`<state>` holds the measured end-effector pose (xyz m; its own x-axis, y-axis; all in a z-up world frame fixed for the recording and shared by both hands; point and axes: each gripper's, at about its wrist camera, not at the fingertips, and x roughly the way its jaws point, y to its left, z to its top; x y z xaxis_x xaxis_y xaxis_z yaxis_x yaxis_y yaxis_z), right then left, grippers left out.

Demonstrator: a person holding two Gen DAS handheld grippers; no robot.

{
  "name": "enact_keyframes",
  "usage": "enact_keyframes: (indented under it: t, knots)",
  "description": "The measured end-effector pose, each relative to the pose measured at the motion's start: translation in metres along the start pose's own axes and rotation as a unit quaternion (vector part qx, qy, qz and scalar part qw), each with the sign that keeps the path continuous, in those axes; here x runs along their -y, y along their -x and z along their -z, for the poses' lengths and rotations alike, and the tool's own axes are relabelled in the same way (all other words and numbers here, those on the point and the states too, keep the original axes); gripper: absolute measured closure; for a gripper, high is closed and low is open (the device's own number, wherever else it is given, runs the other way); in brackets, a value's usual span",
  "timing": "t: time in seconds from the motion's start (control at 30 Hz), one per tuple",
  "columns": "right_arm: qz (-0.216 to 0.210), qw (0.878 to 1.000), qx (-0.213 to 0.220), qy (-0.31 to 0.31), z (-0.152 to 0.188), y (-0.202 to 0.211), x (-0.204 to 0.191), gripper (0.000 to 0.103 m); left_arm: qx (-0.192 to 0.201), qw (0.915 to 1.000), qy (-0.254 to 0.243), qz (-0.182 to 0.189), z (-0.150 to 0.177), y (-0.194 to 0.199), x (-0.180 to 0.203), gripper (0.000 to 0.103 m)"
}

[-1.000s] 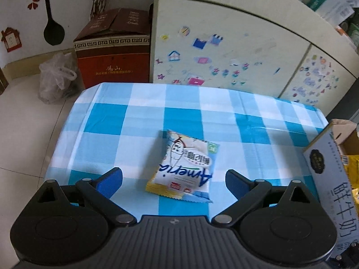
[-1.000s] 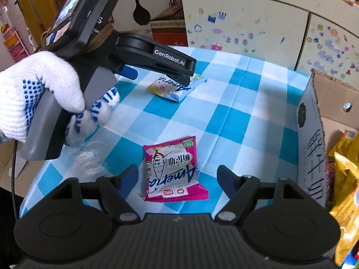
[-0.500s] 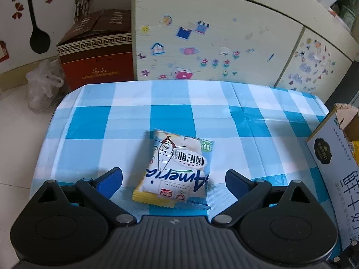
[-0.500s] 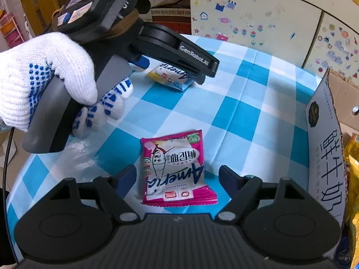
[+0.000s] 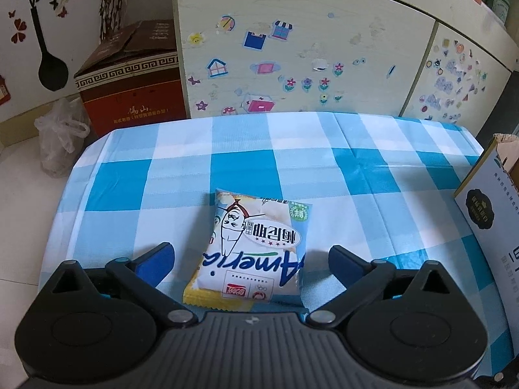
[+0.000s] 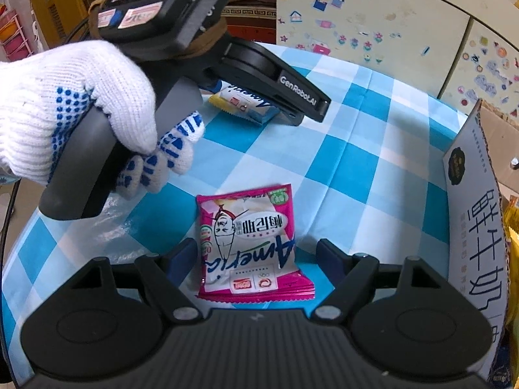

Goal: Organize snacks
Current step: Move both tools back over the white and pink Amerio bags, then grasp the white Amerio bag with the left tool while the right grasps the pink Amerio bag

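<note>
A white, blue and yellow snack packet [image 5: 259, 227] lies flat on the blue-and-white checked tablecloth [image 5: 292, 162]. My left gripper [image 5: 249, 254] straddles its near end; its jaws are opening, and both blue pads stand clear of the packet. A pink snack packet [image 6: 246, 227] lies between the fingers of my right gripper [image 6: 256, 253], which is open, the left pad close to the packet's edge and the right pad apart. The right wrist view also shows a white dotted-glove hand [image 6: 74, 97] holding the left gripper over the blue packet [image 6: 240, 102].
A white printed carton [image 6: 470, 194] stands at the table's right edge, with yellow snack bags [image 6: 512, 236] inside. Behind the table is a sticker-covered cabinet [image 5: 308, 48]. A brown box [image 5: 129, 90] and a plastic bag [image 5: 58, 136] sit on the floor at left.
Both grippers have come down and closer to their packets, which now lie further in between the fingers. The packets themselves have not moved on the cloth.
</note>
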<state>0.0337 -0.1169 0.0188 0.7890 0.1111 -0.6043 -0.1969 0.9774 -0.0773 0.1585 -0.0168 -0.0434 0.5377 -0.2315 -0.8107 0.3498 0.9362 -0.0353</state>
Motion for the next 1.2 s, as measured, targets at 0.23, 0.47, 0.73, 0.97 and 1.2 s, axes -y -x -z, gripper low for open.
enact_keyframes:
  t: [0.23, 0.47, 0.73, 0.97, 1.2]
  knots:
    - [0.012, 1.0, 0.003, 0.011, 0.0, -0.002, -0.001, 0.028, 0.002, 0.9999, -0.006, 0.008, 0.0, 0.002, 0.002, 0.01]
    - [0.004, 1.0, 0.009, 0.006, -0.001, 0.001, 0.003, 0.051, 0.007, 0.9998, -0.01, 0.018, -0.002, 0.01, 0.008, 0.042]
    - [0.005, 1.0, 0.025, -0.015, -0.007, 0.01, 0.01, 0.051, -0.001, 0.9997, 0.015, 0.017, -0.003, 0.013, 0.001, 0.047]
    - [0.024, 0.999, 0.027, -0.038, -0.012, 0.018, 0.02, 0.051, 0.001, 0.9995, 0.029, 0.014, -0.004, 0.022, -0.002, 0.047]
    - [0.025, 0.998, 0.038, -0.044, -0.016, 0.031, 0.023, 0.051, 0.011, 0.9995, 0.028, 0.013, -0.006, 0.039, 0.001, 0.047]
